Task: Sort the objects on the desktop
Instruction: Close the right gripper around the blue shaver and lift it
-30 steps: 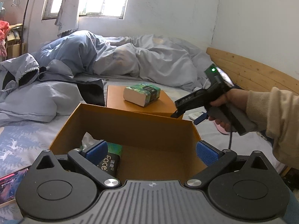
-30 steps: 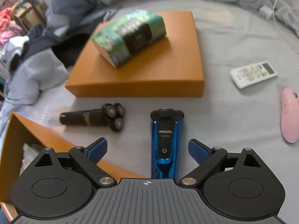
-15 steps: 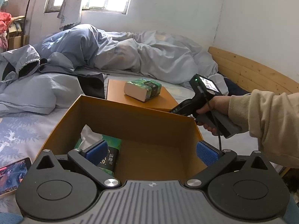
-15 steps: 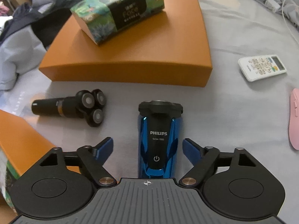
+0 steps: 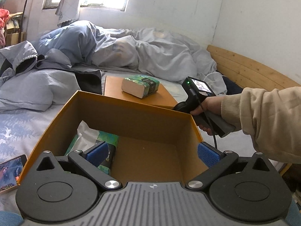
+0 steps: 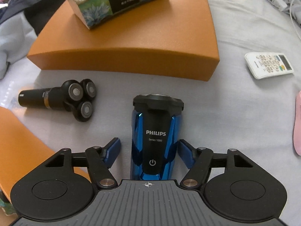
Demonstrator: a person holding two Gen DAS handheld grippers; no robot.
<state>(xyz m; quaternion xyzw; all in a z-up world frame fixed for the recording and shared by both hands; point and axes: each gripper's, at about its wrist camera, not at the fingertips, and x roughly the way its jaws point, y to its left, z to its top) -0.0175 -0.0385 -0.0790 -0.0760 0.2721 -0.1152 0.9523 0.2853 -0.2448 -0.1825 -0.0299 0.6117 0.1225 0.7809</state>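
Right gripper (image 6: pixel 149 151) nearer; two shavers.

Orange boxes, blue pads and a blue shaver on pale grey-blue bedding.

The open box (image 5: pixel 131 116) is orange outside and brown within; the flat lid (image 6: pixel 131 43) is the same orange. The tissue pack (image 6: pixel 116 1) on the lid carries a green-and-blue leaf print with a black band and gold lettering; the pack in the box (image 5: pixel 107 137) shows the same green print and white tissue. The shaver (image 6: pixel 156 141) between the right gripper (image 6: pixel 149 150) fingers is glossy blue with a black front and white lettering. The other shaver (image 6: pixel 58 98) is black with grey heads. The remote (image 6: pixel 269 65) is white, the mouse (image 6: pixel 298 126) pink. Both grippers are black with blue pads (image 5: pixel 97 152). The sleeve (image 5: pixel 263 120) is beige, the sheet (image 5: pixel 17 130) blue with white shapes.
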